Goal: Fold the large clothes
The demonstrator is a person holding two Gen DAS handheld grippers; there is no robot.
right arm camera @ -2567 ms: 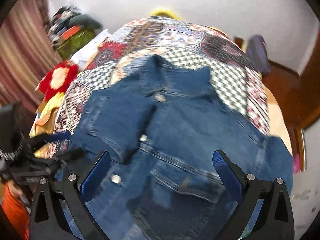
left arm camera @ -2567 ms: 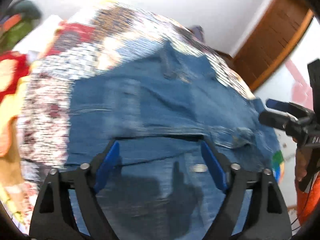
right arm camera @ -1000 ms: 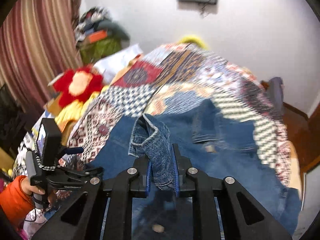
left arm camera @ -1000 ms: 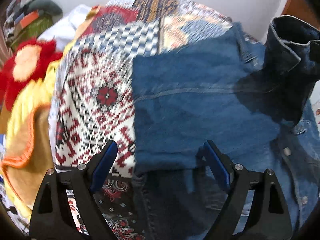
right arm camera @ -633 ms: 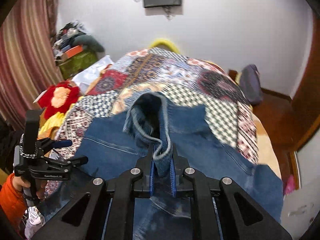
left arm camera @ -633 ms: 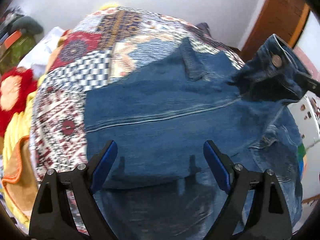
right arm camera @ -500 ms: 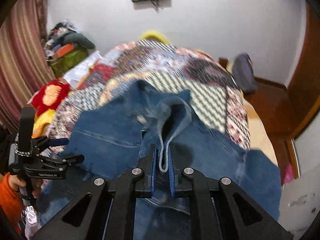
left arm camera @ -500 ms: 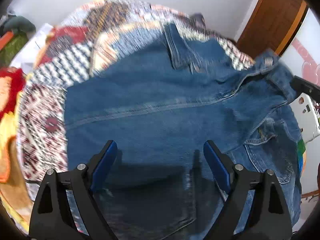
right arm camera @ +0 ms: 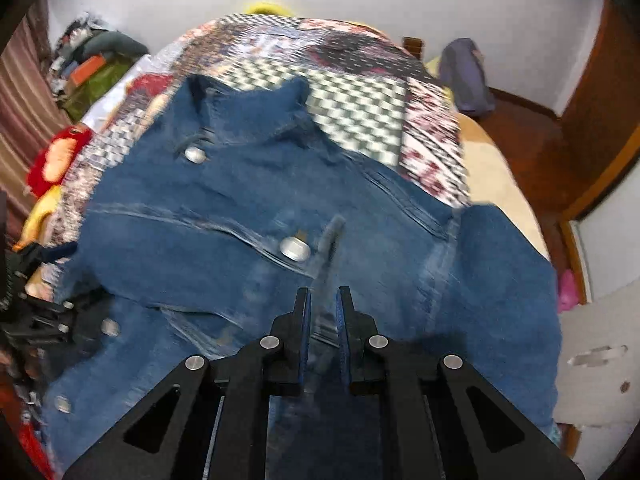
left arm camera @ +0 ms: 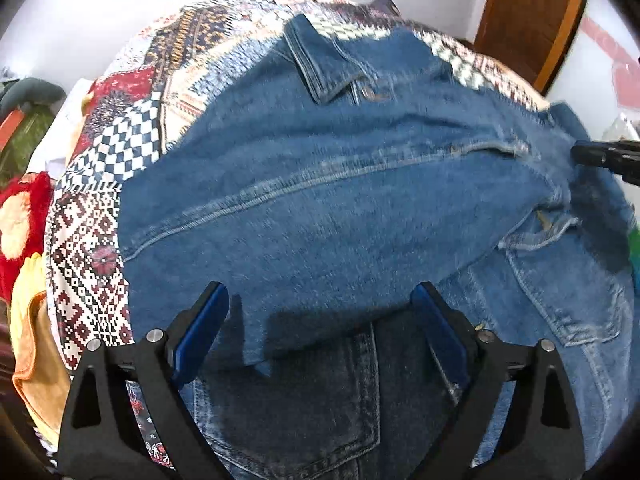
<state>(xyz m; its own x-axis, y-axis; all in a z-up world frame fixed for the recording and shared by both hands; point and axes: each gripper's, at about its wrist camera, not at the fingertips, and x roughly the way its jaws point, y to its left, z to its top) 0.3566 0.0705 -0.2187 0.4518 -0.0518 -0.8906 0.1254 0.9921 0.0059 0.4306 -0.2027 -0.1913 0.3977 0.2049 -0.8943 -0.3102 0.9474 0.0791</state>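
Observation:
A blue denim jacket [left arm camera: 340, 200] lies spread on a patterned bedspread [left arm camera: 92, 240], its collar toward the far wall. One sleeve is folded across its front. My left gripper [left arm camera: 320, 312] hovers over the near part of the jacket; its jaws are opening, and denim lies below them with nothing pinched. My right gripper [right arm camera: 322, 300] is shut on a narrow fold of the jacket [right arm camera: 240, 220], low over the front beside a metal button [right arm camera: 295, 249]. The right gripper's tip [left arm camera: 600, 156] shows at the right edge of the left wrist view.
A red soft toy [left arm camera: 20, 216] and yellow cloth lie off the bed's left side. A heap of clothes [right arm camera: 96, 64] sits at the far left, a purple bag [right arm camera: 464, 76] on the floor at the far right. A wooden door [left arm camera: 528, 20] stands to the right.
My right gripper has carried the held denim across and down onto the jacket's front. The left gripper has shifted right over the jacket and stands a little wider.

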